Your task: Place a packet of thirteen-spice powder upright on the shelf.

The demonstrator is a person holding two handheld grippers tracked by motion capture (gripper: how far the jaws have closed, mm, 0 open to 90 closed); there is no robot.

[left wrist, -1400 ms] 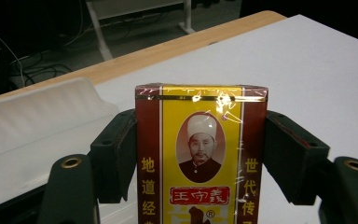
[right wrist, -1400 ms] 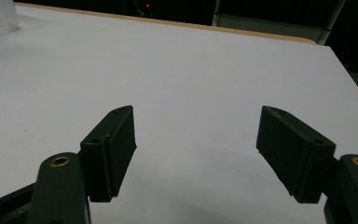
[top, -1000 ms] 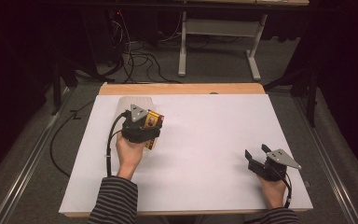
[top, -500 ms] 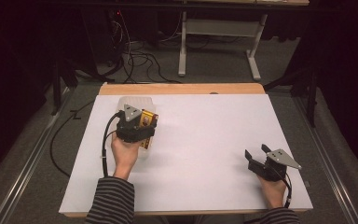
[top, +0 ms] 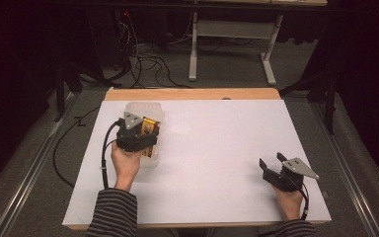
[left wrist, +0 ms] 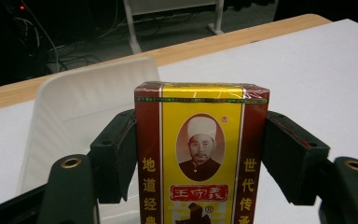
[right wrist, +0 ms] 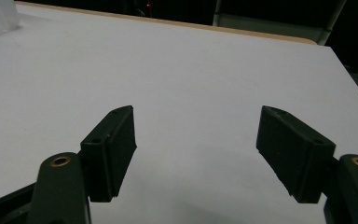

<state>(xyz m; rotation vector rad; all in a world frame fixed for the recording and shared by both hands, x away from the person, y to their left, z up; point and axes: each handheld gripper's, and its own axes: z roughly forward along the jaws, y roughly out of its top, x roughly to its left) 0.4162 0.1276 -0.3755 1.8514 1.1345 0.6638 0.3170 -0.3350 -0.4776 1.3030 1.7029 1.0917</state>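
A white counter point(top: 217, 148) with a wooden far edge carries everything. Toward its far left corner sits a translucent white plastic container point(top: 143, 109), rounded at the corners. The left tool point(top: 143, 134), held in a hand point(top: 126, 165) with a striped sleeve, hangs over that container; in the left gripper view its two black jaws press against the sides of a red and yellow box point(left wrist: 200, 154), gripping it upright. The box bears a portrait and Chinese characters, and the container point(left wrist: 88, 107) stands just behind it. Well apart, near the counter's right front corner, the right tool point(top: 271, 165) rests low over the bare surface; in the right gripper view its jaws stand wide apart with nothing between them.
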